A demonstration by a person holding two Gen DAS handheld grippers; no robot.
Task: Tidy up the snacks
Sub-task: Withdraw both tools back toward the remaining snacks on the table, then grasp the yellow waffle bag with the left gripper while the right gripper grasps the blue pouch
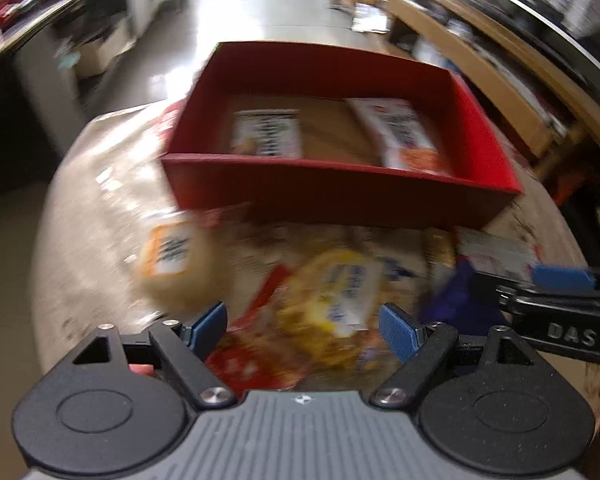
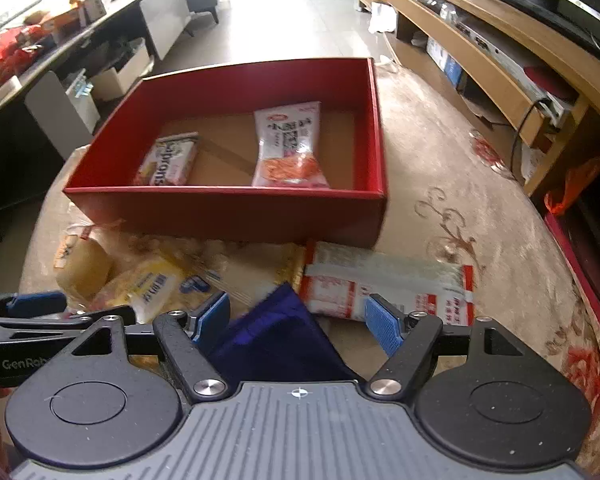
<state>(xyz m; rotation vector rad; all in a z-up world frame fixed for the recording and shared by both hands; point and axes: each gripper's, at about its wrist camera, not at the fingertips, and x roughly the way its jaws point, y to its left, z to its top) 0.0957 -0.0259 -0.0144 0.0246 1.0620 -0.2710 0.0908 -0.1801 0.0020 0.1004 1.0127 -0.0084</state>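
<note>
Red box [image 2: 228, 208]: it sits on the patterned tabletop [image 2: 480, 240] and holds two snack packets, a small one [image 2: 168, 162] at left and an orange-and-white one [image 2: 290, 148] at right. More snacks lie loose just in front of the box. Your right gripper [image 2: 296, 320] hovers wide open over a dark blue pouch [image 2: 276, 340]; your left gripper [image 1: 304, 326] hangs wide open above a yellow packet [image 1: 332, 300], gripping nothing.

Motion blur smears the left wrist view: print on the yellow snack bag [image 1: 336, 300] and bread pack [image 1: 172, 256] is unreadable.
</note>
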